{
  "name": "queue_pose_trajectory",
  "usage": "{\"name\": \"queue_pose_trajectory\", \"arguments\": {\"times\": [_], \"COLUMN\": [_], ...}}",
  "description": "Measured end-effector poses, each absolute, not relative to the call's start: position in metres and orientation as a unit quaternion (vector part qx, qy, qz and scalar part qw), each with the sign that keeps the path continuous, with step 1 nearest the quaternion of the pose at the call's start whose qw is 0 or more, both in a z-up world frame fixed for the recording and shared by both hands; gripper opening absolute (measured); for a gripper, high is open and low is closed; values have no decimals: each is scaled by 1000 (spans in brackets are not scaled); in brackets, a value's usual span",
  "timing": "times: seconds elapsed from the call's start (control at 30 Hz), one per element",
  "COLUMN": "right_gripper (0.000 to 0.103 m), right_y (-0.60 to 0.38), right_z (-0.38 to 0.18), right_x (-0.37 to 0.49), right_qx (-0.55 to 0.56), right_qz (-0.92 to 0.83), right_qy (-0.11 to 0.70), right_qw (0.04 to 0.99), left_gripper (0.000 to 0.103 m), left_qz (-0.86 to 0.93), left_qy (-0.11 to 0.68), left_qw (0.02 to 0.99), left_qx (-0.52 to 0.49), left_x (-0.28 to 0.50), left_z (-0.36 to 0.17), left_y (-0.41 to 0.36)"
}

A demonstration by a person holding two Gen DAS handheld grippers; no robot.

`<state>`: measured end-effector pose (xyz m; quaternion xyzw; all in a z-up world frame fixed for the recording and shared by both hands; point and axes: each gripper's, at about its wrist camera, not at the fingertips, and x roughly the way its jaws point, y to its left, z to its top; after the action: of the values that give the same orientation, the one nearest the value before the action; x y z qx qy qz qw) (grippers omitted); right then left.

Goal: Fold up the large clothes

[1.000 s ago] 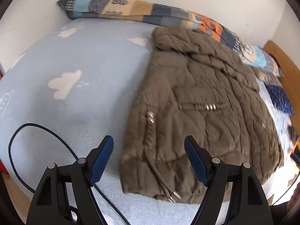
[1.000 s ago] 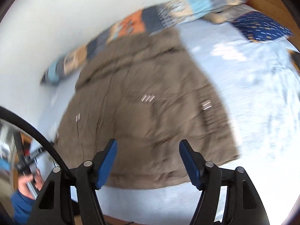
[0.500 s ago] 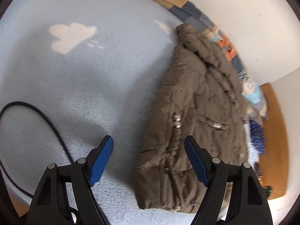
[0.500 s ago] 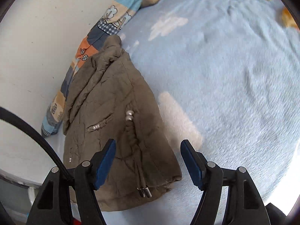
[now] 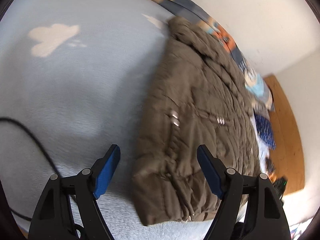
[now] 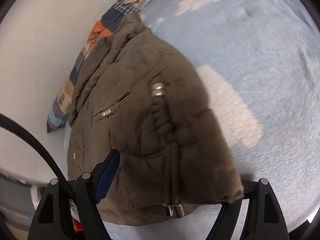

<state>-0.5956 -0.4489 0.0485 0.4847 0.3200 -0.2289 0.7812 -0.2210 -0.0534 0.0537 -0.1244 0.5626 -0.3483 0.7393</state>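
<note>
The brown quilted puffer jacket (image 5: 200, 120) was found on the pale-blue cloud-patterned bed blanket (image 5: 80, 80). Left gripper (image 5: 159, 172) fingers were spread wide over its hem corner; the right gripper (image 6: 176, 180) likewise, its right finger hidden beneath the hem.

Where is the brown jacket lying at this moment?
The brown jacket lies on the light blue blanket, its collar toward the patchwork quilt along the wall. In the right wrist view its hem fills the space between the open jaws.

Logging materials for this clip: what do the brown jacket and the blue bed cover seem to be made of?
Jacket: probably a matte woven synthetic shell over padding; it looks puffy, with fine crinkles and metal snaps. Bed cover: apparently soft fleece, fuzzy nap, white cloud print.
</note>
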Motion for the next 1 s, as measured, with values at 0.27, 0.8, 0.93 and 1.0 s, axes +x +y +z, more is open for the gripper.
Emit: {"name": "queue_pose_trajectory", "arguments": {"times": [0.27, 0.8, 0.93, 1.0], "right_gripper": [82, 39, 45, 48], "right_y": [-426, -434, -425, -426], "right_z": [48, 38, 38, 38], "right_x": [-564, -584, -582, -582], "right_qx": [389, 442, 412, 415], "right_qz": [-234, -230, -239, -237], "right_qy": [376, 319, 313, 309], "right_qw": [808, 806, 822, 822], "left_gripper": [84, 87, 88, 88], "left_qz": [-338, -272, -268, -263], "left_qy": [517, 468, 465, 459], "left_qw": [787, 839, 842, 846], "left_qx": [20, 44, 60, 67], "left_x": [-257, -277, -278, -280], "left_z": [51, 46, 44, 45], "left_y": [-96, -105, -108, -110]}}
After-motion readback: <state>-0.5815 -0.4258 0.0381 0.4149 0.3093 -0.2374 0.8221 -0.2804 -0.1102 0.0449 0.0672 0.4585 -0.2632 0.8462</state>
